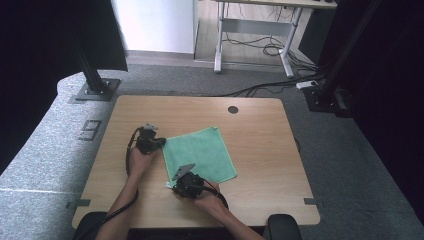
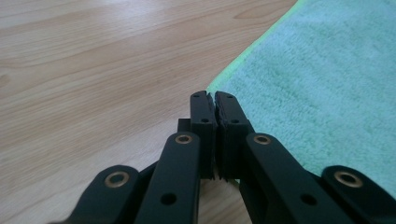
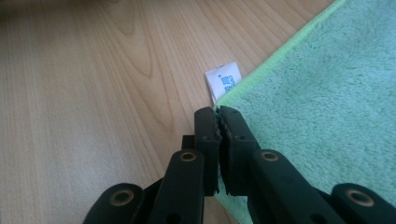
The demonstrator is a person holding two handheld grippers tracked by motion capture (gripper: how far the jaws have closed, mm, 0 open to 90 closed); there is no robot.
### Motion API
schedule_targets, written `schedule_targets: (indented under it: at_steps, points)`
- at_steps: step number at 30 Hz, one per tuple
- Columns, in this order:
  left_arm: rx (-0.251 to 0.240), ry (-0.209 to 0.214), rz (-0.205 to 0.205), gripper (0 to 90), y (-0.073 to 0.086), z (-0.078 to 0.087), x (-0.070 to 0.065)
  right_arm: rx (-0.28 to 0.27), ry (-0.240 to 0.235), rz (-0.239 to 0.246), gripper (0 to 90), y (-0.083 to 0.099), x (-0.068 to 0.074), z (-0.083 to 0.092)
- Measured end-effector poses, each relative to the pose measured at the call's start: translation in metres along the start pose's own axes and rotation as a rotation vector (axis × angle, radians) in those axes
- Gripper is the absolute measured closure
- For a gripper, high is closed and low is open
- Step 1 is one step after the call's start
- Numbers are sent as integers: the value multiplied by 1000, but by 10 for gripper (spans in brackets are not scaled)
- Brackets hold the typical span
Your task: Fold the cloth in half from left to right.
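A green towel cloth (image 1: 202, 152) lies flat on the wooden table (image 1: 260, 130), a little left of centre. My left gripper (image 1: 161, 143) sits at the cloth's far left corner. In the left gripper view its jaws are pressed together (image 2: 214, 99) on the hem of the cloth (image 2: 317, 79). My right gripper (image 1: 171, 185) rests at the near left corner. In the right gripper view its jaws are closed (image 3: 218, 114) on that corner of the cloth (image 3: 317, 102), just below a small white label (image 3: 224, 80).
A dark round cable hole (image 1: 233, 109) sits near the table's far edge. Bare wood surrounds the cloth on the right and far sides. Beyond the table stand a black frame post (image 1: 92, 75), a desk frame (image 1: 252, 30) and floor cables (image 1: 270, 87).
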State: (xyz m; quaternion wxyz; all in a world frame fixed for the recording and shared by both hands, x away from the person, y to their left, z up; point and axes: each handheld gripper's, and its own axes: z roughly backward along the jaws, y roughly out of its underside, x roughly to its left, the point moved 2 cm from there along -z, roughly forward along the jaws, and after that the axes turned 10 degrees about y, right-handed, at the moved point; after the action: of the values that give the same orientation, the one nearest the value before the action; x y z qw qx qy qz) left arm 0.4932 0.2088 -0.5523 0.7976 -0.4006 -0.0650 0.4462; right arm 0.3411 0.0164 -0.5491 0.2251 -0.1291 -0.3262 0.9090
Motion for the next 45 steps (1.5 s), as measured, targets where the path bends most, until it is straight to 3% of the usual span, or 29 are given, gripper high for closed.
schedule_targets:
  at_steps: [7, 8, 18, 27, 45]
  points:
    - [-33, -1, -23, 868, -13, 11, -8, -30, -1, -9, 857, -2, -2, 10]
    - [-37, -2, -35, 868, -19, 12, -12, -52, 7, -23, 857, -4, -6, 20]
    - [-51, -2, -78, 866, -46, 5, -29, -96, 57, -68, 858, 2, -27, 48]
    - [-48, 13, -111, 865, -65, -23, -46, -97, 119, -133, 859, 27, -57, 67]
    - [-6, 38, -197, 863, -96, -67, -80, -104, 178, -209, 860, 59, -90, 92]
